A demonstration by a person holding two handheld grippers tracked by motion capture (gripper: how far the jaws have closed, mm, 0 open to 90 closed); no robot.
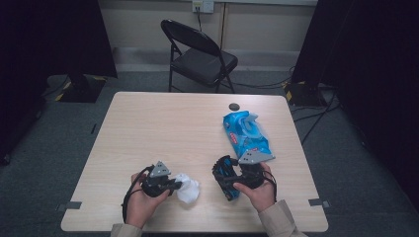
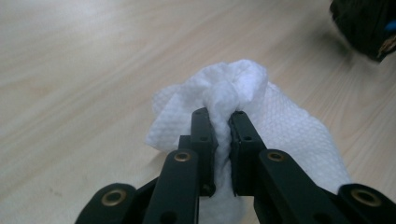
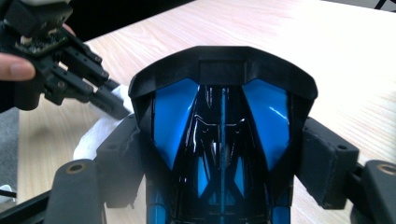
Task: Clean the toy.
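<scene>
Wooden table: light laminate top, with a black folding chair standing beyond its far edge. Blue plastic package: lies flat on the right half of the table, just beyond the right gripper; a small dark round object sits near its far end. Black-and-blue toy car: at the near right of the table, clamped by the right gripper, whose pads press against the car's two sides in the right gripper view. White crumpled wipe: rests on the table at near centre, just left of the car. Left gripper: jaws nearly together, pinching a bunched fold of the wipe between them.
</scene>
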